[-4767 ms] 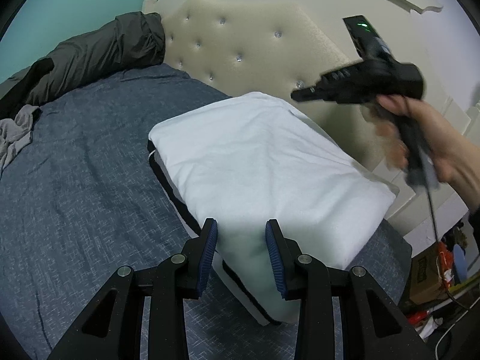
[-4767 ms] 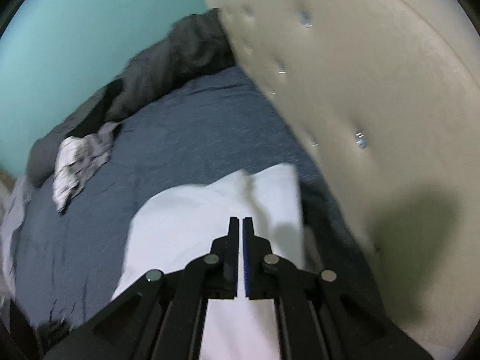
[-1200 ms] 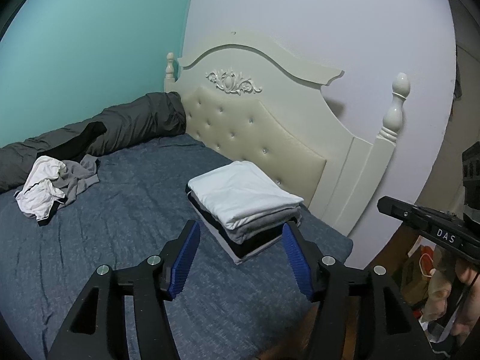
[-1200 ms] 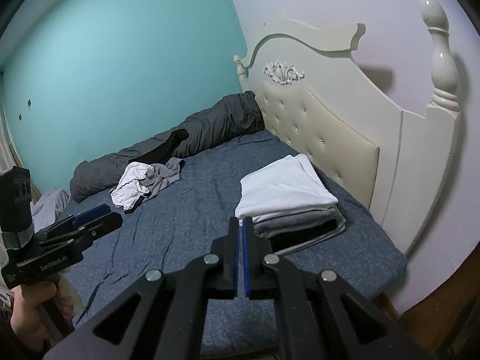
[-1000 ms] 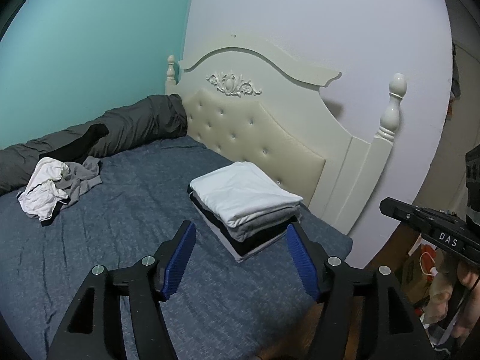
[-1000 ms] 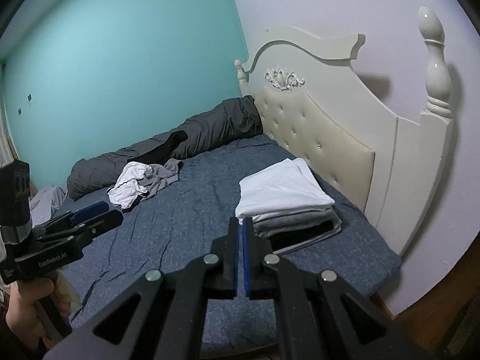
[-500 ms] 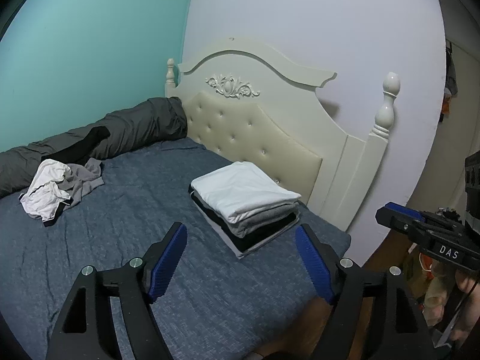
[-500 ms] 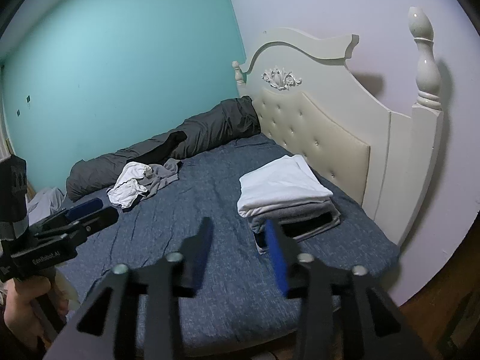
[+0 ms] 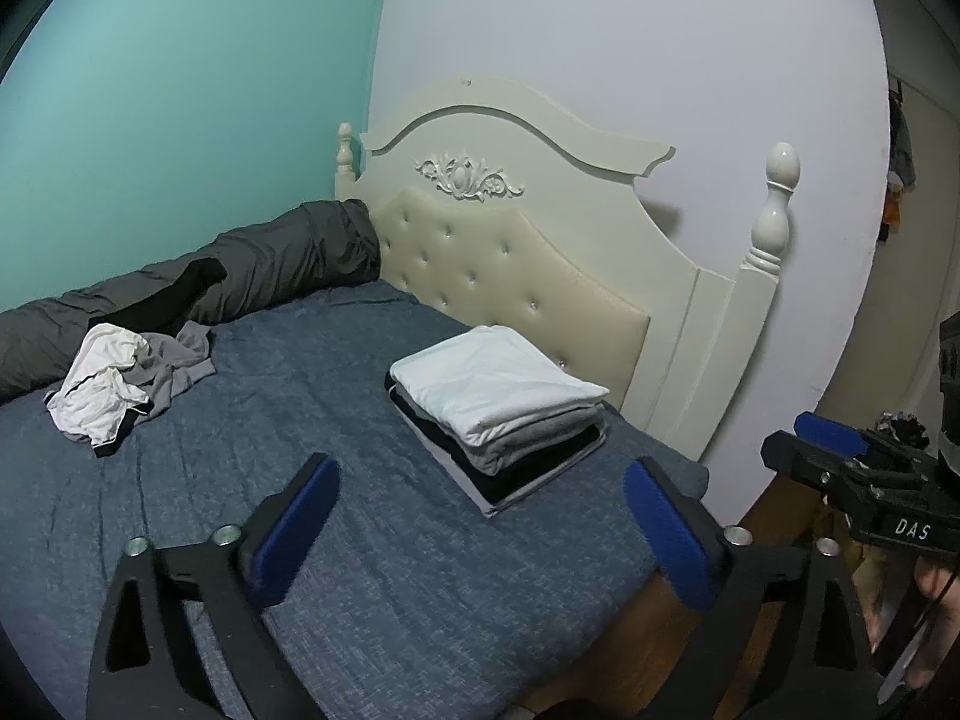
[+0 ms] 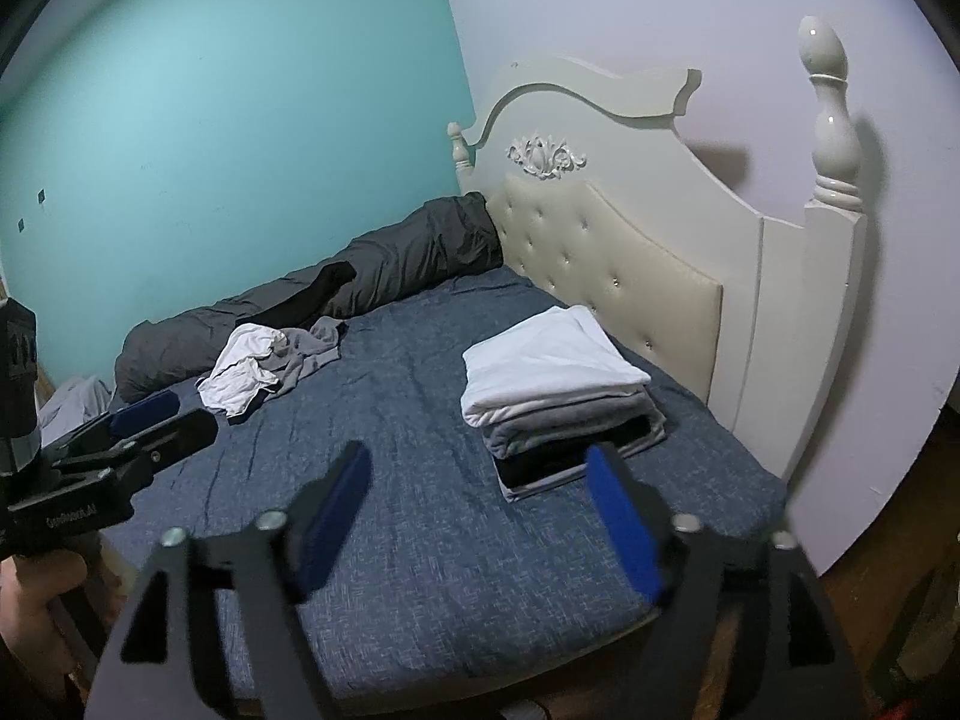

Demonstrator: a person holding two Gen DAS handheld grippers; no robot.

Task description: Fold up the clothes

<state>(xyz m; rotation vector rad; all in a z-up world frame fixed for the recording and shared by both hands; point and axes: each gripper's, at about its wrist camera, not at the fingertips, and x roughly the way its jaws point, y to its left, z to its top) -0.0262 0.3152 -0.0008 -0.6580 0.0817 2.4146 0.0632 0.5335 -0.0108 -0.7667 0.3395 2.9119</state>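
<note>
A stack of folded clothes, white on top over grey and black, lies on the blue bed near the headboard. A crumpled white and grey pile lies further left on the bed. My left gripper hangs over the bed's near edge, short of the stack; its jaws are opening wide with nothing between them. My right gripper is also back from the stack, jaws opening and empty. Each gripper shows at the other view's edge, held in a hand.
A cream tufted headboard with a tall post stands behind the stack. A rolled dark grey duvet lies along the teal wall. Wooden floor and clutter show beyond the bed's right side.
My right gripper has gone from shut to wide open. The left gripper's jaws have spread further apart. Both views now sit well back from the stack compared with the close earlier frames.
</note>
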